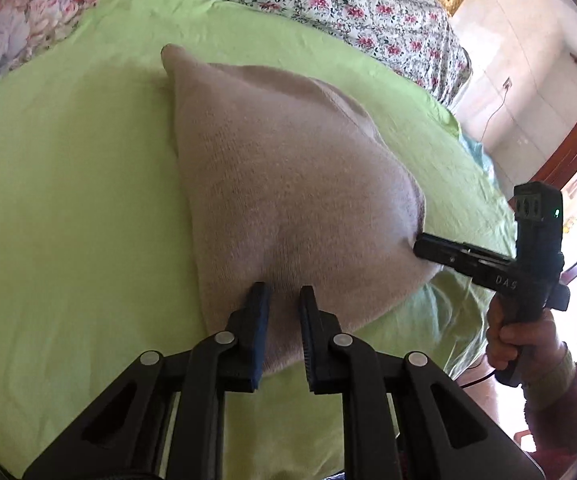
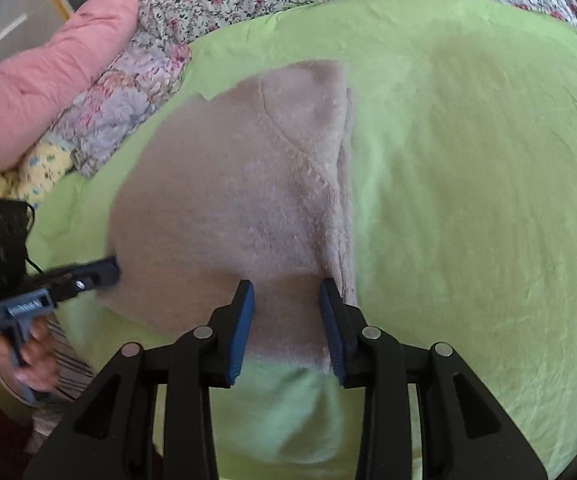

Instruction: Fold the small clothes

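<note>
A beige knit garment (image 1: 280,184) lies on the green sheet (image 1: 68,200), its near edge lifted so the cloth tents up. In the left wrist view my left gripper (image 1: 284,290) is shut on the near edge, with fabric bunched between its pads. My right gripper (image 1: 418,248) grips the garment's right corner, held by a hand (image 1: 516,344). In the right wrist view the right gripper (image 2: 287,285) has a thick fold of the garment (image 2: 228,200) filling the gap between its blue pads. The left gripper (image 2: 110,270) holds the garment's left edge there.
A floral quilt (image 1: 328,0) runs along the far side of the green sheet (image 2: 468,200). A pink pillow (image 2: 60,72) and patterned bedding (image 2: 120,120) sit at far left. The bed's edge drops off at right near a wooden door frame (image 1: 576,140).
</note>
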{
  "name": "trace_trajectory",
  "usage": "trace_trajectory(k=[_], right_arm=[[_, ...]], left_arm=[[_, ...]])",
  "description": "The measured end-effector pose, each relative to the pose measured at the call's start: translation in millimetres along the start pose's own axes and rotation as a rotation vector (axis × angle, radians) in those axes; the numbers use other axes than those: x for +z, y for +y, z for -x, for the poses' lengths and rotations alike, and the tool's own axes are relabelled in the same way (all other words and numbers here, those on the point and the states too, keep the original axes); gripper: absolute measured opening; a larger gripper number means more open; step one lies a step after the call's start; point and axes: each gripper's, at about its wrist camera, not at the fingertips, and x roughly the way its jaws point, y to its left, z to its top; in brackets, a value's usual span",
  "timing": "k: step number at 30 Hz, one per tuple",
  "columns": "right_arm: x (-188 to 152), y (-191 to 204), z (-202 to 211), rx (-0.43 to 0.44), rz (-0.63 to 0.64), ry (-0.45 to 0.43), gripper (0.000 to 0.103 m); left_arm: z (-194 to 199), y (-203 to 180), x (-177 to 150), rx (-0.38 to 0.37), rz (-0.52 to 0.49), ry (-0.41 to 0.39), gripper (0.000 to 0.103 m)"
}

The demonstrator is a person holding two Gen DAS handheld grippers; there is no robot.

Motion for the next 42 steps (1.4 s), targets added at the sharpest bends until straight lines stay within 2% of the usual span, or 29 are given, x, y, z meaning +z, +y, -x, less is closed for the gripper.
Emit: trace_trajectory(k=[3, 5, 8, 14, 16, 17, 18, 19, 20, 21, 23, 27, 30, 32, 34, 36, 39, 41, 42], right_arm=[[2.7, 5.2, 7.9, 0.005, -0.003, -0.027, 0.036], [0.7, 6.1, 1.9, -0.024, 0.026, 0.0, 0.036], [-3.3, -2.5, -10.0, -0.017, 0.007, 0.012, 0.035], [-2.3, 0.9, 3.7, -0.009, -0.025, 0.015, 0.036], [-0.9, 0.3, 11.9, 0.025, -0.06, 0.003, 0.036], [1.1, -0.1, 17.2, 0.034, -0.072, -0.009, 0.036], [3.2, 0.7, 21.4, 0.037, -0.077, -0.023, 0.036], [5.5, 2.8, 25.2, 0.04, -0.08, -0.04, 0.036], [9.5, 3.9, 29.1, 0.048, -0.083, -0.057, 0.036], [13.5, 5.2, 31.4, 0.053, -0.092, -0.072, 0.036], [19.9, 10.8, 33.4, 0.075, -0.087, -0.083, 0.036], [29.6, 19.2, 27.4, 0.063, -0.068, -0.097, 0.036], [50.4, -3.8, 13.3, 0.031, -0.121, -0.115, 0.04], [68.1, -26.2, -0.6, 0.056, -0.191, -0.122, 0.043], [90.3, -46.7, -23.0, 0.115, -0.245, -0.091, 0.044], [109.2, -57.4, -42.6, 0.141, -0.255, -0.066, 0.044], [130.5, -61.5, -63.0, 0.128, -0.25, -0.049, 0.044], [140.6, -67.3, -75.8, 0.15, -0.27, -0.038, 0.044], [143.5, -69.4, -80.7, 0.163, -0.277, -0.03, 0.039]], left_arm=[[6.6, -5.5, -8.3, 0.024, -0.022, -0.007, 0.015], [0.7, -1.2, -15.3, 0.028, -0.024, 0.007, 0.015], [-4.1, 7.6, -14.0, -0.016, 0.019, 0.0, 0.015], [7.7, 10.6, -9.1, -0.034, 0.055, 0.016, 0.017], [16.1, 12.4, -0.7, -0.05, 0.073, 0.002, 0.023], [20.5, 14.9, 6.3, -0.053, 0.085, -0.01, 0.032], [22.5, 17.4, 11.4, -0.059, 0.093, -0.016, 0.047], [22.1, 20.9, 21.3, -0.054, 0.105, -0.022, 0.057], [20.1, 25.4, 31.6, -0.027, 0.119, -0.025, 0.067], [17.1, 32.0, 41.8, 0.002, 0.136, -0.03, 0.067], [8.4, 48.7, 62.3, 0.006, 0.181, -0.03, 0.067], [-13.1, 74.9, 96.0, -0.032, 0.265, -0.013, 0.067], [-31.5, 89.2, 118.5, -0.032, 0.286, 0.007, 0.067], [-47.4, 98.8, 135.5, -0.052, 0.309, 0.021, 0.067], [-62.5, 114.0, 151.2, -0.071, 0.359, 0.032, 0.067], [-77.6, 125.4, 166.8, -0.098, 0.392, 0.034, 0.067], [-98.2, 133.7, 184.0, -0.089, 0.405, 0.044, 0.067], [-109.0, 138.8, 191.0, -0.088, 0.406, 0.031, 0.06], [-112.0, 140.0, 195.2, -0.085, 0.394, 0.017, 0.039]])
